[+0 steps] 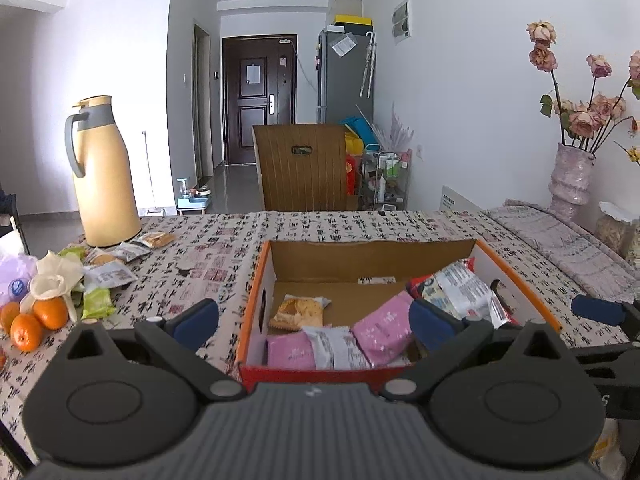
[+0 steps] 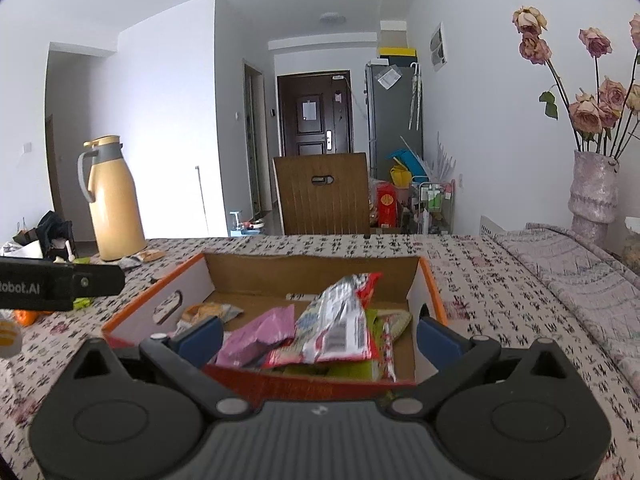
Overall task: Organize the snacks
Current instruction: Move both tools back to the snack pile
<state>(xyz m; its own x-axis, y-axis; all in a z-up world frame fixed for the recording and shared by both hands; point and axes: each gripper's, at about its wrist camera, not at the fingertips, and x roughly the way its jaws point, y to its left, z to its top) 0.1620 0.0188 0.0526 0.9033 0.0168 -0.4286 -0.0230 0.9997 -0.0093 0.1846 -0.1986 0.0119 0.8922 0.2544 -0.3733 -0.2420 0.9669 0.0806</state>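
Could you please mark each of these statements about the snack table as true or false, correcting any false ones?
1. The left gripper is shut on a packet. False: it is open and holds nothing.
2. Pink packets lie inside the cardboard box. True.
3. The yellow thermos jug lies on its side. False: it stands upright.
4. Oranges sit outside the box. True.
5. The right gripper is open. True.

Bright soft daylight, fisheye-warped edges
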